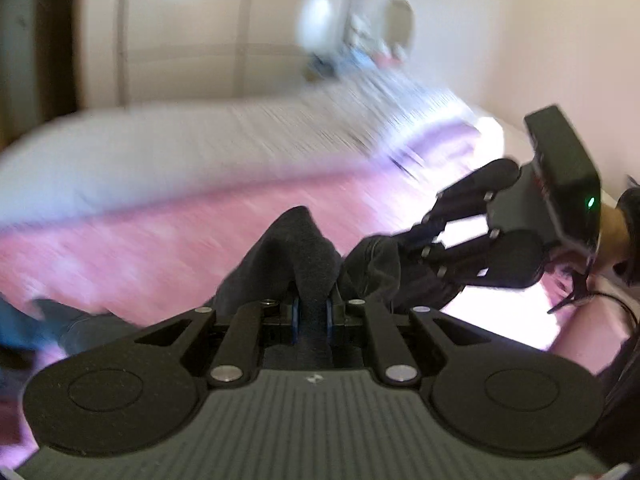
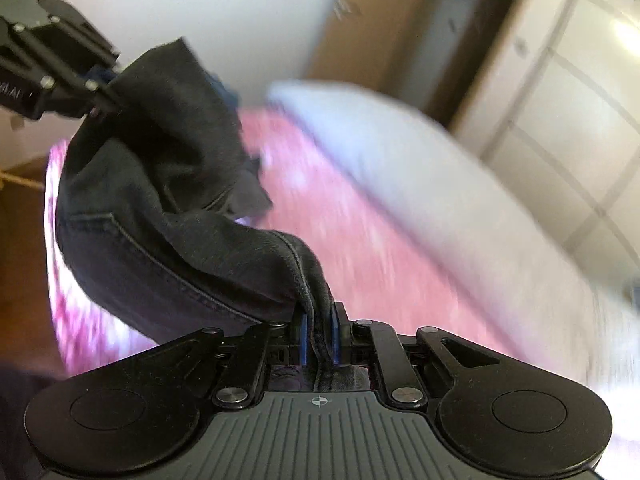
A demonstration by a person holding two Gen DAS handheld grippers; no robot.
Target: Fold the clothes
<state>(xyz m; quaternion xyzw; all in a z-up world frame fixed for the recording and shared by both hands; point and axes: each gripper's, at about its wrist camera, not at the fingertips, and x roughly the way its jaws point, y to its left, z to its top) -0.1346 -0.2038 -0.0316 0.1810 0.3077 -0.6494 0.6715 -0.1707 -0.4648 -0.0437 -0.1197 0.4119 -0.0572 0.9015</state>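
Daylit but soft: heavy motion blur smears the pink bedspread [image 1: 160, 240], blown white near the fisheye-bent edges.

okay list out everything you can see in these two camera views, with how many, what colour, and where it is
dark garment: one, charcoal black with stitched seams, held up over the bed between both grippers
bedspread: one, pink, spread across the bed under the garment
pillow: one, pale grey-white, at the far side of the bed
blue clothing: one heap, lower left on the bed, too blurred to identify
wardrobe doors: pale cream, along the wall beyond the bed
left gripper: one, black, blue pads, shut on the garment
right gripper: one, black, blue pads, shut on the garment's seam
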